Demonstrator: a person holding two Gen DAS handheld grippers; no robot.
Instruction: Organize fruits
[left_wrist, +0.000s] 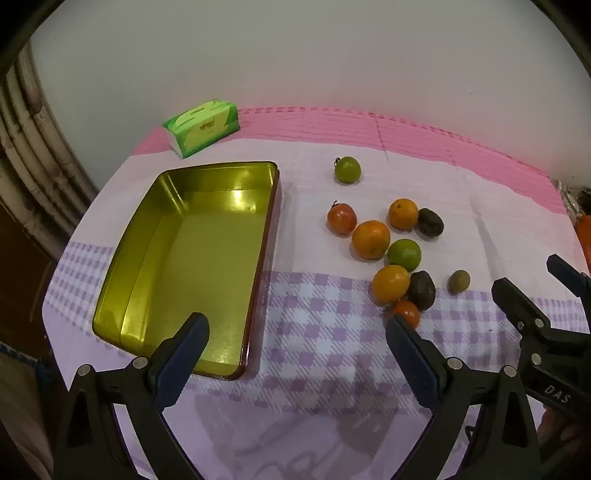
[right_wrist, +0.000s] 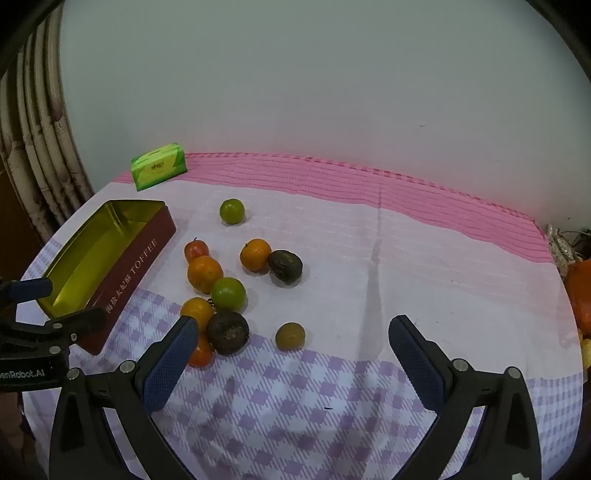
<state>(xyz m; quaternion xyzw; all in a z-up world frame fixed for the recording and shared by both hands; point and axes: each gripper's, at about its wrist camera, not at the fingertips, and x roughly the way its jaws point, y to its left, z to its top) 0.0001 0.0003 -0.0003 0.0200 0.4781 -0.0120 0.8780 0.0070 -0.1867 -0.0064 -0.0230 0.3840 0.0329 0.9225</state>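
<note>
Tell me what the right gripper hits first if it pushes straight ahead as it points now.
Probably the small olive-green fruit, lying alone ahead of the open right gripper, between its fingers. The dark fruit sits near the left finger and might be brushed; depth is unclear.

Bare cloth (right_wrist: 369, 258) right of the clustered fruits (right_wrist: 221, 291).

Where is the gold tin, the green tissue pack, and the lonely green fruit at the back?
Gold tin (left_wrist: 192, 258), left wrist view, on its bare inside floor.
Tissue pack (left_wrist: 203, 127), left wrist view, on its green front.
Green fruit (right_wrist: 232, 211), right wrist view, on the middle of its skin.
</note>
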